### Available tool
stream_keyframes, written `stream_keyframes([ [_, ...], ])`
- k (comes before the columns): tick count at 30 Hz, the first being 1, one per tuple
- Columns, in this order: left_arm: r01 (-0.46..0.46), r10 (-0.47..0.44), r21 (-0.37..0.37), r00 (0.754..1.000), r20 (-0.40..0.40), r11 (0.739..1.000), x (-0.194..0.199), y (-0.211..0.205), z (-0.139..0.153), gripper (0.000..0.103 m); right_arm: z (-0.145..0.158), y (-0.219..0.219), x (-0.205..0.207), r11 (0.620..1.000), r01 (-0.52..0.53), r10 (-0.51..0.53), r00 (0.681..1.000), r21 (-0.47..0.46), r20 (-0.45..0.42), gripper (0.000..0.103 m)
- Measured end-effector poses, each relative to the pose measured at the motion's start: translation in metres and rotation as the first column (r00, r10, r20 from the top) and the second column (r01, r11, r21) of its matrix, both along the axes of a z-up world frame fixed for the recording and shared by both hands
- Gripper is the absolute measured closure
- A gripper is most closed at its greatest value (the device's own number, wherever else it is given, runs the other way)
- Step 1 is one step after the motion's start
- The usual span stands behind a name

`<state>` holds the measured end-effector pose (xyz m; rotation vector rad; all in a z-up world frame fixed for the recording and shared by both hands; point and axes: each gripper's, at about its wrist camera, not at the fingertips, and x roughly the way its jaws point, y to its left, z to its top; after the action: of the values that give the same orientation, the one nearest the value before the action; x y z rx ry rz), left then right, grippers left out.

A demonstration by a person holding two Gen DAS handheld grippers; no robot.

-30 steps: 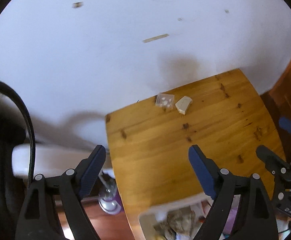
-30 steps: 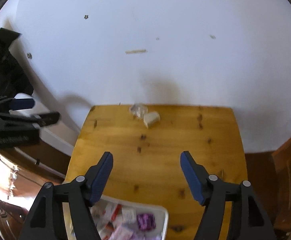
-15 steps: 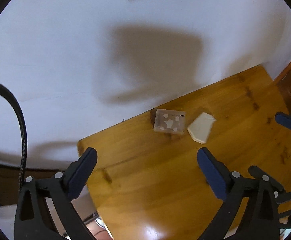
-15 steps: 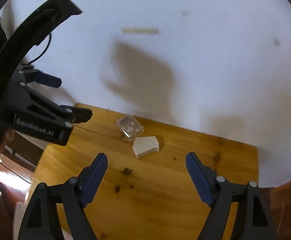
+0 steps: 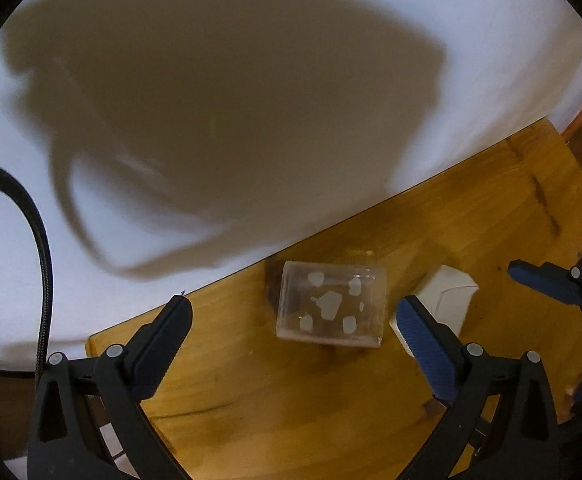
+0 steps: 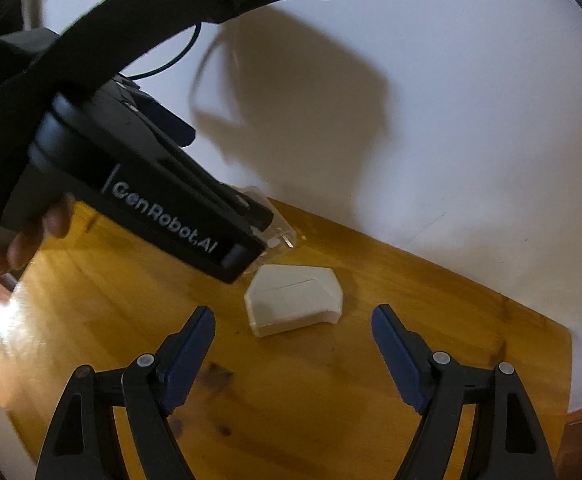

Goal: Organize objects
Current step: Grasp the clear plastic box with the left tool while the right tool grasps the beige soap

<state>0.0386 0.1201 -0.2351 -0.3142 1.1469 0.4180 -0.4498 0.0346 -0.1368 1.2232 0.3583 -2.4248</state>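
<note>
Two tongs spread wide, left tongs (image 5: 293, 316) over clear rectangular plastic box (image 5: 331, 304), right tongs (image 6: 293, 328) before white angular block (image 6: 295, 300), wooden desk (image 6: 331, 400), nothing gripped

The left tool (image 5: 293, 314) tips steeply down over the tabletop (image 5: 291, 420), its two blue-padded fingers (image 5: 425, 346) spread as wide as they go, having just been opening, nothing between the pads. The right tool (image 6: 293, 328) also angles down toward the tabletop, jaws apart and likewise just opened further, empty. From the right tool's camera the left tool's black body crosses the upper left above the tabletop's far edge, with bare fingers of the person's hand (image 6: 35, 236) wrapped beneath it.
</note>
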Motion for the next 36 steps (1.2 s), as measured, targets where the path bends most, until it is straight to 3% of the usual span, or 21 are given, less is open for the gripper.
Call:
stream_keyframes([
  [15, 0.011, -0.011, -0.022, 0.999, 0.036, 1.0, 0.01, -0.007, -0.018, 0.001, -0.028, 0.002, -0.015, 0.999, 0.015, -0.015, 1.0, -0.033, -0.011, 0.022],
  [19, 0.017, -0.016, -0.023, 1.0, 0.026, 1.0, 0.015, -0.011, -0.021, 0.001, -0.034, 0.001, -0.014, 1.0, 0.013, -0.013, 1.0, -0.025, 0.0, 0.039],
  [26, -0.003, 0.003, -0.021, 1.0, 0.017, 1.0, 0.025, -0.018, -0.025, 0.002, -0.034, 0.012, -0.001, 0.999, 0.028, -0.028, 1.0, -0.019, -0.014, 0.039],
  [28, -0.015, 0.016, -0.028, 1.0, 0.005, 0.999, 0.027, -0.019, -0.027, 0.011, -0.034, 0.017, 0.003, 0.999, 0.034, -0.034, 0.999, -0.028, -0.006, 0.039],
  [32, -0.047, 0.047, -0.04, 0.999, 0.015, 0.998, 0.03, -0.02, -0.024, 0.017, -0.034, 0.021, 0.015, 0.999, 0.03, -0.03, 1.0, -0.024, -0.007, 0.039],
  [35, -0.038, 0.04, -0.04, 0.999, 0.032, 0.998, 0.032, -0.025, -0.019, 0.037, -0.033, 0.021, 0.023, 1.0, 0.02, -0.02, 1.0, -0.02, -0.003, 0.039],
  [36, -0.041, 0.042, -0.023, 0.999, 0.022, 0.999, 0.034, -0.028, -0.017, 0.038, -0.032, 0.022, 0.026, 1.0, 0.018, -0.019, 1.0, -0.017, -0.002, 0.039],
])
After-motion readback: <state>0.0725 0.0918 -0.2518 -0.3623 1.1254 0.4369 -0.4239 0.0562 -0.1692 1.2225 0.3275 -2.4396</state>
